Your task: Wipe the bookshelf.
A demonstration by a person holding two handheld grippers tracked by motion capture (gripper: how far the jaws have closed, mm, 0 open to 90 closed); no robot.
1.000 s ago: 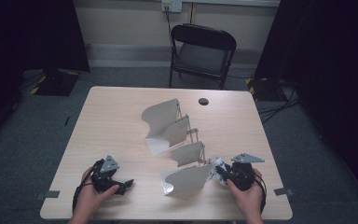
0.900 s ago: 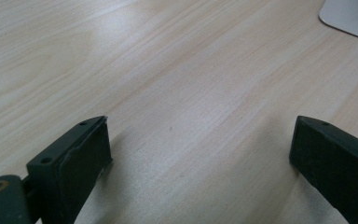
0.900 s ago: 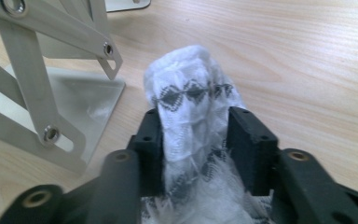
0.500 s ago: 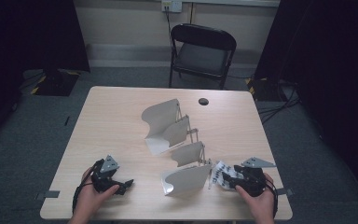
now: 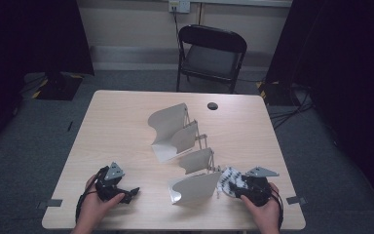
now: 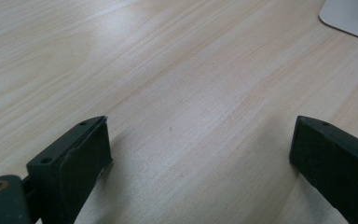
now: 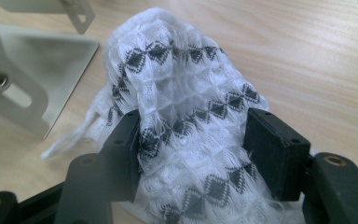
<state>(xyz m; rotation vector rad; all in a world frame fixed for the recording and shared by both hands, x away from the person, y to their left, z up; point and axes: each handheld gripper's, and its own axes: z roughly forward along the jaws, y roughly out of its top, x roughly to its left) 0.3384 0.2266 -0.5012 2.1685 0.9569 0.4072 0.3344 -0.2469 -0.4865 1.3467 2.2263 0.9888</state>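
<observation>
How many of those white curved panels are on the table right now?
4, in a diagonal chain: the largest farthest back, one just in front of it, a smaller one mid-chain, and the nearest beside the right gripper. None seems hidden.

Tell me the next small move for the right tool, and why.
Probably close the right tool a little more on the patterned cloth: its jaws sit on either side of the bunched fabric, which bulges up between them, yet the grip looks loose. The left tool rests open over bare table.
</observation>
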